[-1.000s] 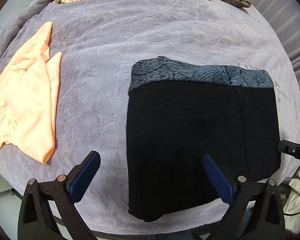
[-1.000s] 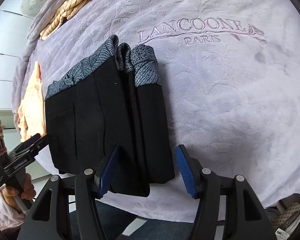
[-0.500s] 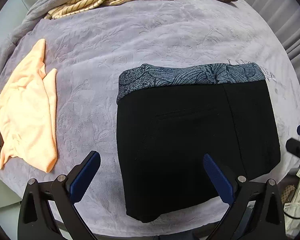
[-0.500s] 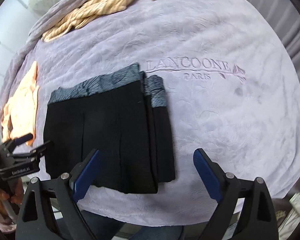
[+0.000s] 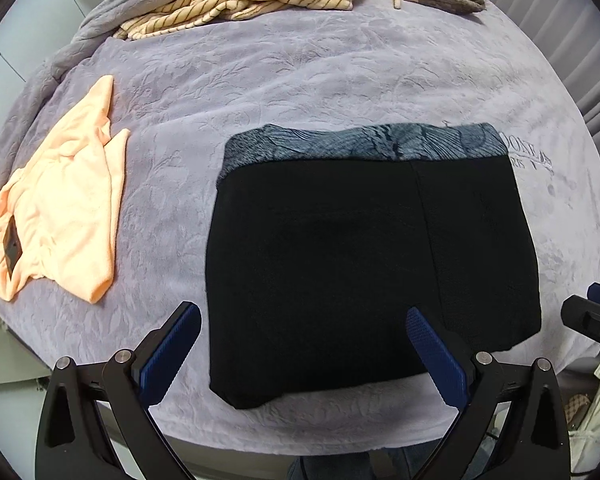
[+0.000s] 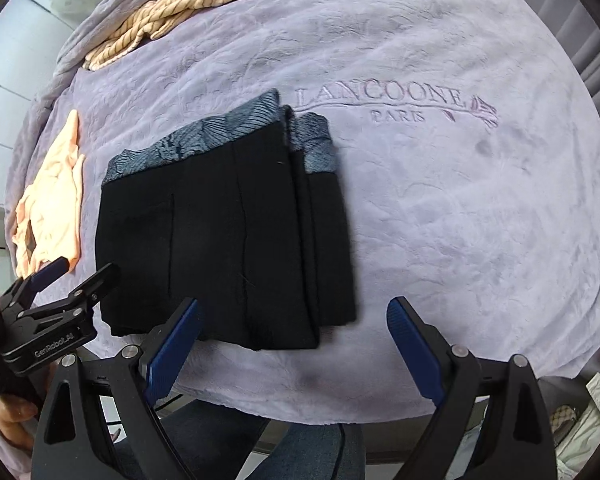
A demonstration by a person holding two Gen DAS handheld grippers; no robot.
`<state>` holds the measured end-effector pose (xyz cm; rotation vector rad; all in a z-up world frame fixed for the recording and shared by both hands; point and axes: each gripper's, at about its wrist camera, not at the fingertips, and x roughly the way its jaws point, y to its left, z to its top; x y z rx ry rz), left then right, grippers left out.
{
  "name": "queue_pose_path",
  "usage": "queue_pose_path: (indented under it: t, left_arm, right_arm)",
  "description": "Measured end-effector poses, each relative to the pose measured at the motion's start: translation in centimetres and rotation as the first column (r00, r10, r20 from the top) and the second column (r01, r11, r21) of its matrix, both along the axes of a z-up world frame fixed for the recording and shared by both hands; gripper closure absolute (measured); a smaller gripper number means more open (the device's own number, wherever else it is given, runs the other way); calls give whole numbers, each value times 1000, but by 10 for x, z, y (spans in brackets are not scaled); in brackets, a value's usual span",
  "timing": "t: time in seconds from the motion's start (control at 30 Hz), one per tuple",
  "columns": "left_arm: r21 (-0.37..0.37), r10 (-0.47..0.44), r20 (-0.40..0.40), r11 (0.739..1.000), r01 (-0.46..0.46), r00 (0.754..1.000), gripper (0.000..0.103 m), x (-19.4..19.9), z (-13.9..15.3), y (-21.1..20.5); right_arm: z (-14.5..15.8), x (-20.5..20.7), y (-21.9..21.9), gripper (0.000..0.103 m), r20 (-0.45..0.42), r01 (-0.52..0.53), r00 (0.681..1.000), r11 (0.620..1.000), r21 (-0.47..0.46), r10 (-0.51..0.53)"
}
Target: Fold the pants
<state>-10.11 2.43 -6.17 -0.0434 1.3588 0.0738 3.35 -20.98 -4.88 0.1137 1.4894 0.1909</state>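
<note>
Right wrist: folded pants (image 6: 228, 232) beyond spread gripper (image 6: 292, 348)

Two wrist cameras, both looking steeply down from above the near edge

The left view sits over the folded black pants (image 5: 364, 256) between its own tongs (image 5: 300, 354); the right view hangs just beside, further right. Both share the pants, the lilac blanket (image 6: 460, 220), the orange garment (image 5: 60, 208), and each other's tongs.
</note>
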Motion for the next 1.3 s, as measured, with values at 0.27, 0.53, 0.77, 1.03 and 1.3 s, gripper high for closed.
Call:
queue_pose_path:
  t: [0.27, 0.53, 0.77, 1.03, 1.3]
  left_arm:
    - [21, 40, 40, 999, -41, 998, 0, -23, 29, -21]
    - [19, 91, 56, 996, -92, 994, 0, -25, 57, -16]
    - [70, 53, 40, 996, -55, 998, 0, -29, 58, -26]
    - [98, 47, 31, 994, -50, 998, 0, -32, 59, -17]
    - [93, 56, 23, 994, -57, 998, 0, -37, 58, -14]
  right_arm:
    - [12, -18, -28, 8, -1, -9, 1000, 1000, 3, 9]
    - [37, -24, -18, 8, 59, -62, 996, 998, 28, 60]
    - [43, -29, -8, 8, 88, -71, 993, 997, -25, 73]
    - [46, -27, 0, 8, 116, -61, 991, 996, -67, 69]
    - [43, -27, 9, 8, 114, -82, 989, 992, -93, 92]
